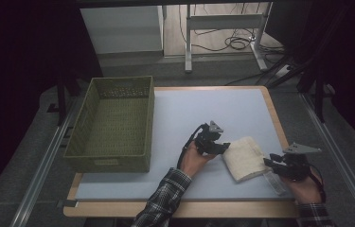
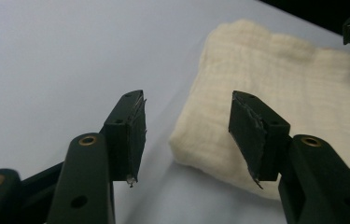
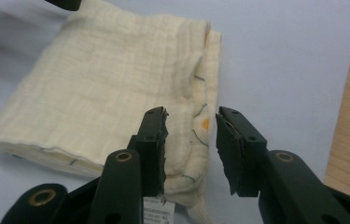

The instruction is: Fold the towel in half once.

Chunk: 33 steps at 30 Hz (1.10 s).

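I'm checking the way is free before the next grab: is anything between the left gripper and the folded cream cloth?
Nothing visible. The left gripper is open, its fingers over bare table right at the near corner of the folded cream cloth, not pressing it. The green basket stands off to the left, away from that gap.

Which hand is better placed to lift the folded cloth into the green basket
Left, probably. The left tongs are open at the folded cloth's near corner and sit between it and the green basket. The right tongs are open at its far edge.
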Each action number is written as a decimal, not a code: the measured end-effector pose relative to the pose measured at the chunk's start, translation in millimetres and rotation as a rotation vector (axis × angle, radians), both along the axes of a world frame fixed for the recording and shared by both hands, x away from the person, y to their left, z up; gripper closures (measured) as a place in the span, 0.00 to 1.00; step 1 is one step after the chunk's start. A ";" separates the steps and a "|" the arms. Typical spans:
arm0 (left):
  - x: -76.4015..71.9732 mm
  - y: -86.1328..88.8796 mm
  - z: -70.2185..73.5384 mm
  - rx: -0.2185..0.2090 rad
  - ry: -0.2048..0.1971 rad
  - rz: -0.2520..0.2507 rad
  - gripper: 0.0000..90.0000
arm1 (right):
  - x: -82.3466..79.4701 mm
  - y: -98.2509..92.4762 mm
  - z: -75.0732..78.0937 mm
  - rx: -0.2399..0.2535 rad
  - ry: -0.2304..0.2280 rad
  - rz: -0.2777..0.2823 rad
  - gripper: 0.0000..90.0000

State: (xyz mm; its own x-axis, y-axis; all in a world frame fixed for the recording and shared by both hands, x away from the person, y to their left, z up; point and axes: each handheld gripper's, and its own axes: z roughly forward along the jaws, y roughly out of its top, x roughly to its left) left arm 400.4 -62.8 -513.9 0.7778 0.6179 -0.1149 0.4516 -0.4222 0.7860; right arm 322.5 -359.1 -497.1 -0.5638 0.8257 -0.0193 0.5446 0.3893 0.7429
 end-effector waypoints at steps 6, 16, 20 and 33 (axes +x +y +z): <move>1.6 -1.7 -11.7 0.038 0.025 0.029 0.51 | 2.0 -7.0 -15.5 -0.012 0.068 -0.020 0.61; 0.9 -4.5 -18.6 0.043 0.057 -0.004 0.65 | 4.1 -7.7 -16.2 0.029 0.116 -0.035 0.70; 0.3 -7.3 -18.3 0.019 0.095 -0.046 0.85 | 3.0 -8.0 -17.3 0.086 0.151 -0.014 0.87; -1.5 -7.1 -13.9 0.021 0.047 -0.060 0.93 | -2.8 -5.9 -15.3 0.136 0.159 0.038 0.92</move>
State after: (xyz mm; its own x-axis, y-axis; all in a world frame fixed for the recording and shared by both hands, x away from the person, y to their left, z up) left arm 398.9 -69.8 -527.8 0.8076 0.5730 -0.1395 0.4610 -0.4659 0.7553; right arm 319.8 -365.0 -512.4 -0.5814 0.7929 0.1824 0.6463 0.3140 0.6955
